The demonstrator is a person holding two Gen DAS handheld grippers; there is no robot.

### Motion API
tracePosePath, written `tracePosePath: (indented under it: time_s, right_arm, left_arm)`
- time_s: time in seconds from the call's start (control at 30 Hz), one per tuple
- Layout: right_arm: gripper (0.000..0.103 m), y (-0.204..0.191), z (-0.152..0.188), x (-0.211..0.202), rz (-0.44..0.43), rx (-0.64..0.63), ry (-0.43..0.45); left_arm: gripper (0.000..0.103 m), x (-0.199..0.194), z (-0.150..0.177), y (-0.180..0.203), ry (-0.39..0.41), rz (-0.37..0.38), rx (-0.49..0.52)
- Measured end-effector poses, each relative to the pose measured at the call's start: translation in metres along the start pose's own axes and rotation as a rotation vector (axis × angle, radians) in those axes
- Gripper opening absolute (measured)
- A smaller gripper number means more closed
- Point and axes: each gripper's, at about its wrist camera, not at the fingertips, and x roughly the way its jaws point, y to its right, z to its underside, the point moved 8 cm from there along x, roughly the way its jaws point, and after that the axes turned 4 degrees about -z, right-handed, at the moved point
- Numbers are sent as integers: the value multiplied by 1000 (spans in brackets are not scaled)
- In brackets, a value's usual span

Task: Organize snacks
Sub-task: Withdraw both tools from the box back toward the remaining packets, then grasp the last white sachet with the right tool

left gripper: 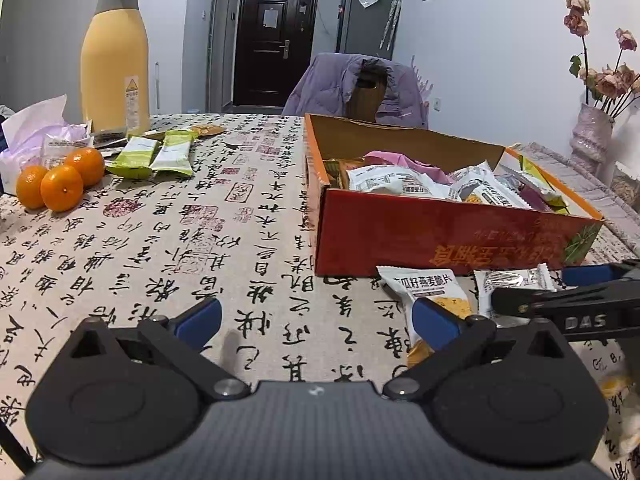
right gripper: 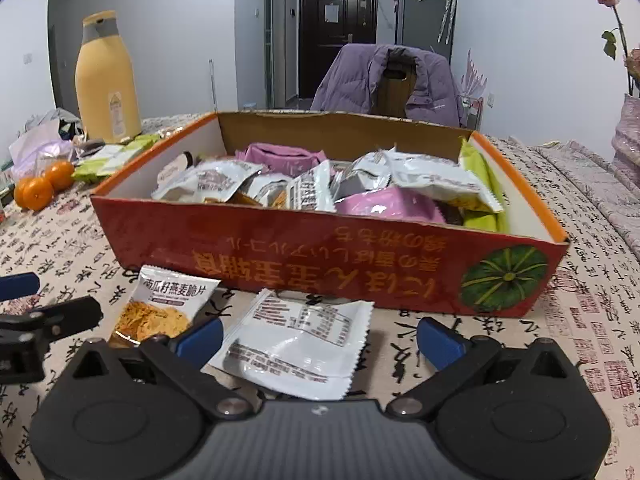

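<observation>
Desk cloth's slick: right tongs (right gripper: 320,338) gape empty around the white packet (right gripper: 294,346) before the box (right gripper: 320,276), left tongs (left gripper: 316,318) open too, so I'd expect it to skate.

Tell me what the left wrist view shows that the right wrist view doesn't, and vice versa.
Only the left wrist view: the vase of dried flowers at the far right, the two green packets seen clearly, and three oranges in full.

Only the right wrist view: the pumpkin picture on the box front, and the white packet lying between the open right hand-held gripper fingers.

Both: the red snack box full of packets, the orange-and-white snack packet in front of it, the yellow jug, and the open, empty left hand-held gripper.
</observation>
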Motion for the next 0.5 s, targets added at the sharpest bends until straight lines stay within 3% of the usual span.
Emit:
tracePosePath:
  time_s: [0.4, 0.5]
  right_arm:
    - [101, 1, 7, 10, -11, 13, -23]
    - [89, -1, 7, 9, -34, 10, -8]
  left_arm:
    - [103, 0, 0, -2, -4, 20, -26]
    - [103, 0, 0, -3, -6, 21, -33]
